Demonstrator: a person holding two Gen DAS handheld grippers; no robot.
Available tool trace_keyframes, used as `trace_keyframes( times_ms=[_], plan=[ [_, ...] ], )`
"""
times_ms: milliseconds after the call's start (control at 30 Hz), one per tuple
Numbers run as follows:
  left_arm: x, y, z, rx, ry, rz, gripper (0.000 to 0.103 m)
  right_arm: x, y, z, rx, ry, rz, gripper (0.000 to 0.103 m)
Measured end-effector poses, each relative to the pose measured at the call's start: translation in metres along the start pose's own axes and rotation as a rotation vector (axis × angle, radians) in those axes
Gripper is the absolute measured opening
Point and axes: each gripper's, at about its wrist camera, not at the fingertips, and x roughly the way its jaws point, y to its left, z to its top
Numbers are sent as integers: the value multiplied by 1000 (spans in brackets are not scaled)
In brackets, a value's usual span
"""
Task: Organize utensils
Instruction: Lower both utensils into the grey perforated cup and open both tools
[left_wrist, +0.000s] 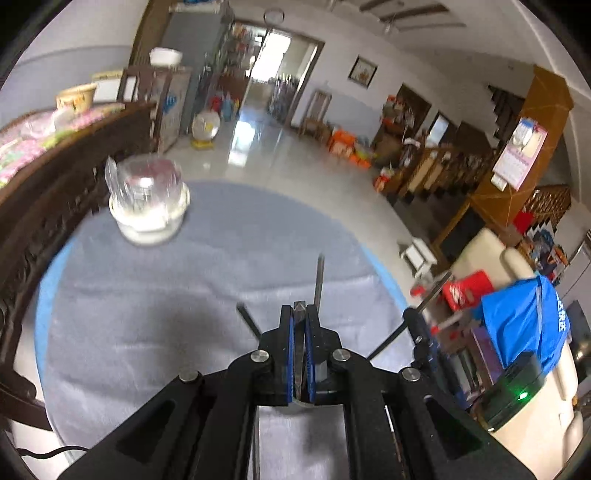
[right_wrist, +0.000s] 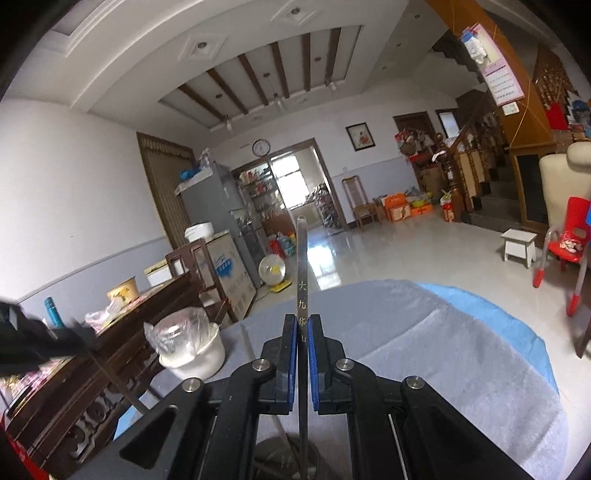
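Observation:
My left gripper (left_wrist: 299, 314) is shut on a dark utensil handle (left_wrist: 299, 308) whose tip shows just past the pads, above the grey cloth-covered round table (left_wrist: 207, 273). A dark thin chopstick (left_wrist: 319, 277) sticks up beside its right finger. My right gripper (right_wrist: 302, 325) is shut on a flat metal utensil handle (right_wrist: 302, 266) with Chinese characters, pointing up. A white bowl with a clear plastic cup and bag in it (left_wrist: 149, 201) sits at the table's far left; it also shows in the right wrist view (right_wrist: 192, 343). The left gripper (right_wrist: 33, 339) shows blurred at the left edge.
A dark carved wooden sideboard (left_wrist: 48, 199) runs along the table's left side. A blue cloth (left_wrist: 524, 321) lies over a cream chair beside the table on the right. A red child's chair (right_wrist: 565, 236) and a white stool (right_wrist: 519, 245) stand on the tiled floor.

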Motion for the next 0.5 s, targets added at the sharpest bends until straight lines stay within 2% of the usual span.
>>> trace_keyframes(
  times_ms=[133,233,300,333,367,400,433,500],
  plan=[
    [7,1,-12,23,45,-2,6,0,-6,-11,17,50,15,9],
    [1,0,-17,41,47,-8,6,-1,-11,-18,45,99,37,10],
    [-3,0,-22,55,40,3,11,-4,-13,-22,58,116,50,10],
    [-5,0,-24,64,38,7,22,-5,-13,-22,63,121,55,10],
    [-8,2,-27,69,33,12,41,-8,-14,-24,69,130,60,10],
    [-11,4,-29,69,26,16,49,-11,-14,-25,74,138,66,10],
    [-15,7,-31,67,11,24,57,-14,-15,-26,80,140,74,10],
    [-22,15,-36,73,-15,56,57,-23,-18,-28,87,136,86,10]
  ],
)
